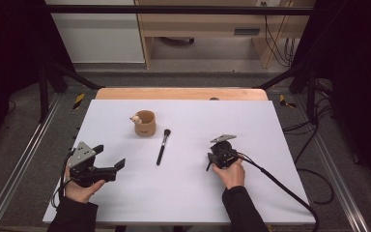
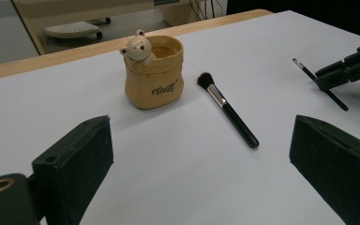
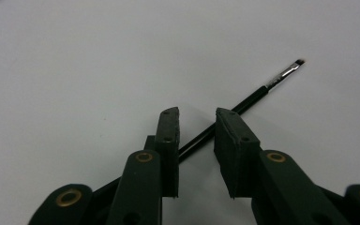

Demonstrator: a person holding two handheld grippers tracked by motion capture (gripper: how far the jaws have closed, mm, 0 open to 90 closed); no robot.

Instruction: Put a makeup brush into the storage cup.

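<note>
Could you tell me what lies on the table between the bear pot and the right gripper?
The big makeup brush lies between the bear pot and the right gripper, in the high view.

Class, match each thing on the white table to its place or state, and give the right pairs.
Things:
1. tan ceramic bear pot
2. large black-handled powder brush
3. thin black liner brush
4. left tool

Places or states:
A. lying between the jaws of the right tool
B. jaws wide open, nothing between them
C. standing upright, farthest from the person
D. lying flat just beside the pot

Pairs: 1-C, 2-D, 3-A, 4-B
</note>
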